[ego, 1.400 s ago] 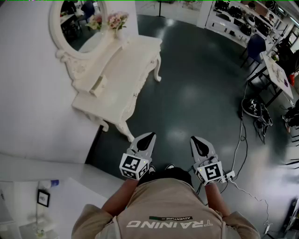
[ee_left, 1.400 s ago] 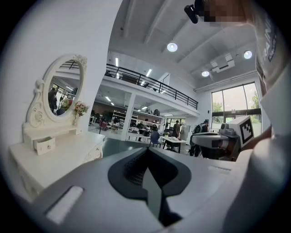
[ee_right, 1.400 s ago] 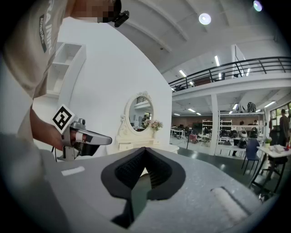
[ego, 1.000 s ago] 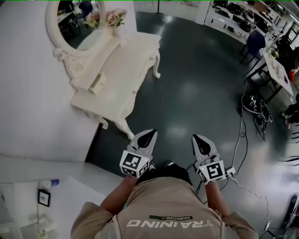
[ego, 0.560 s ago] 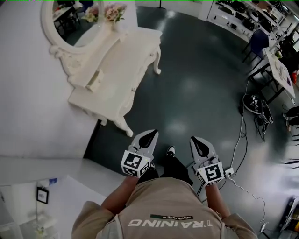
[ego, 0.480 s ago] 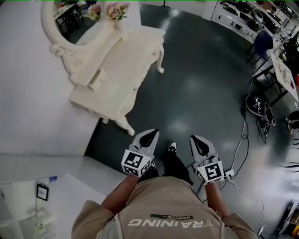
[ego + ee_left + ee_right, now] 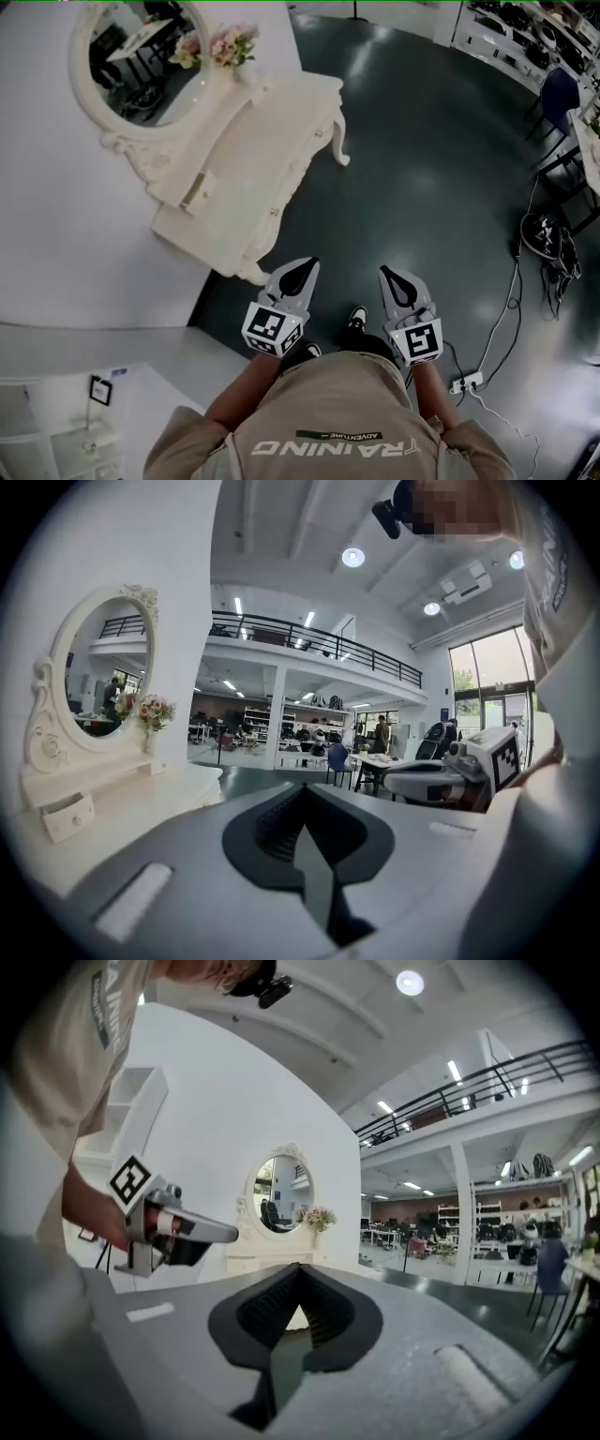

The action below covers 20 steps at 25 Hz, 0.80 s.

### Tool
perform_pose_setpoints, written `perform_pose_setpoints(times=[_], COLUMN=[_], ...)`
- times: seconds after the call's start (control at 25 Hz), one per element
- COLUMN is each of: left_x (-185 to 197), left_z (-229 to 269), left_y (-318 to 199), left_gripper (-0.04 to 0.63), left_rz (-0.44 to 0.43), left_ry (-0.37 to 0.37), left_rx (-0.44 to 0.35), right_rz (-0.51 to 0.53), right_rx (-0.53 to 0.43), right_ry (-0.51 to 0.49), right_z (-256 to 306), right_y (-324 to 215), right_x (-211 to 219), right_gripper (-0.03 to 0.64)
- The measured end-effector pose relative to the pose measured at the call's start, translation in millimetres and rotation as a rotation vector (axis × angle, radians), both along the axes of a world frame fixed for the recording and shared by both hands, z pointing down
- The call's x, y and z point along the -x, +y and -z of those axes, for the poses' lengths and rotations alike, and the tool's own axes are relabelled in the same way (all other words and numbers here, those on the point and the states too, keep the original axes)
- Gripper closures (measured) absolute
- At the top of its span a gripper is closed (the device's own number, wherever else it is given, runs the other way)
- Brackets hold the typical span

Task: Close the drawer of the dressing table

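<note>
- The drawer (image 7: 199,190) is a small one in the low raised tier under the mirror (image 7: 141,64) of the dressing table (image 7: 272,141), and it stands out from that tier's front.
- The left claw (image 7: 300,268) is well apart from the drawer, which lies ahead of it and off to its left; the claw hangs over the floor (image 7: 422,169) near the table's nearest curved leg.
- The right claw (image 7: 392,276) is farther still, just beside the left one and level with it.
- In the left gripper view the jaws are closed tip to tip with nothing between them.
- In the right gripper view the jaws also meet at the tips and hold nothing.
- Both forearms are bent in close to the body, and the claws point forward, roughly parallel.
- The dressing table is white with carved, curled legs and a smooth pale surface.
- The mirror is oval in a scrolled white frame.
- A vase of pink flowers (image 7: 234,45) stands at the far end of the surface, beside the mirror.
- The floor is dark and glossy, with light reflected in it.
</note>
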<state>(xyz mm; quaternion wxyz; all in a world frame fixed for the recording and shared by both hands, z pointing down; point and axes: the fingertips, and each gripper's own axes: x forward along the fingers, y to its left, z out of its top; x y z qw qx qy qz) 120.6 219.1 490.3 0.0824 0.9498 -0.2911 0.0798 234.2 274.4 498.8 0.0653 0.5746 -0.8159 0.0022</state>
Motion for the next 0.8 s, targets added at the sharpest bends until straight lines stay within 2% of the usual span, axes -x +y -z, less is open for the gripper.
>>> perform_pose_setpoints(times=[0.08, 0.36, 0.48, 0.64, 0.8], left_x=[-15.7, -33.6, -30.3, -25.2, -23.8], left_z=[-0.8, -13.3, -20.1, -17.7, -29.7], left_y=[-11.1, -35.6, -40.1, -59.3, -79.3], left_gripper=[0.577, 0.577, 0.577, 0.577, 0.577], left_rz=[0.009, 0.092, 0.113, 0.167, 0.171], left_ry=[-0.002, -0.041, -0.068, -0.033, -0.024], left_rx=[0.016, 0.078, 0.092, 0.105, 0.12], right_rz=[0.021, 0.093, 0.089, 0.116, 0.148], right_rx=[0.003, 0.058, 0.067, 0.073, 0.096], right_ry=[0.061, -0.087, -0.104, -0.113, -0.111], right_z=[-7.4, -25.0, -26.5, -24.1, -35.0], right_y=[-9.2, -47.8, -68.6, -88.9, -102.2], right_x=[-11.7, -40.2, -50.2, -48.5, -32.3], right_gripper=[0.614, 0.614, 0.614, 0.614, 0.614])
